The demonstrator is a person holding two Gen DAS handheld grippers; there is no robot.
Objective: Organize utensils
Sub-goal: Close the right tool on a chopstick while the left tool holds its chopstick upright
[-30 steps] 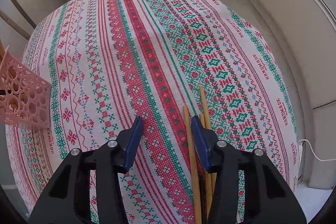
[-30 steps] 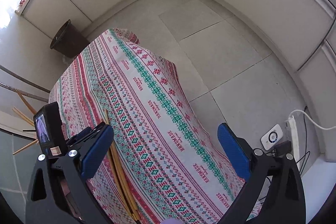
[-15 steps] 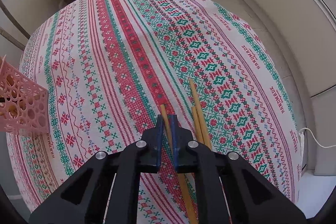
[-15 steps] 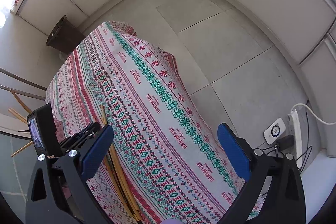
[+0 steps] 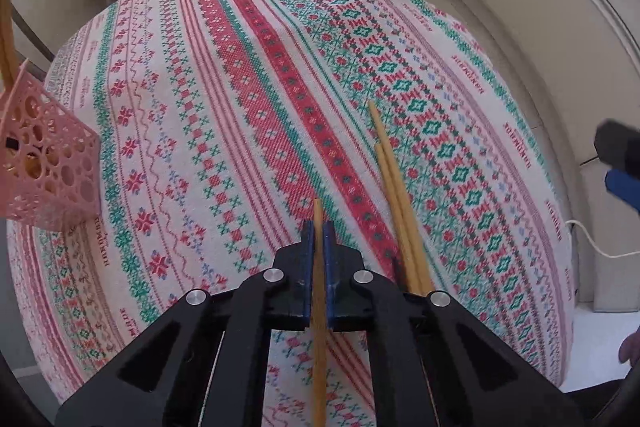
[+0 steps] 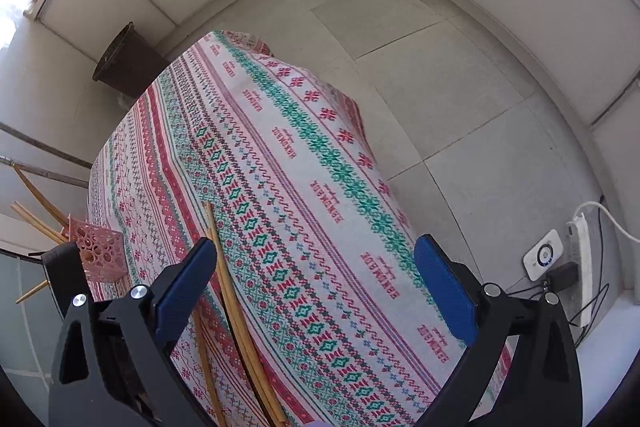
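L gripper (image 5: 318,245) was clamped on one chopstick (image 5: 319,327) above the tablecloth (image 5: 248,99). Two more chopsticks (image 5: 394,187) lay just beside it. R gripper (image 6: 316,291) hung w/ jaws wide apart; pink holder (image 5: 48,163) stood at left.

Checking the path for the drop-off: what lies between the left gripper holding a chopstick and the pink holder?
In the left wrist view, only bare tablecloth lies between the left gripper and the pink holder.

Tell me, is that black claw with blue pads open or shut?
Shut. The left gripper has its blue pads pressed against a thin wooden chopstick, which runs straight between them, above the patterned tablecloth.
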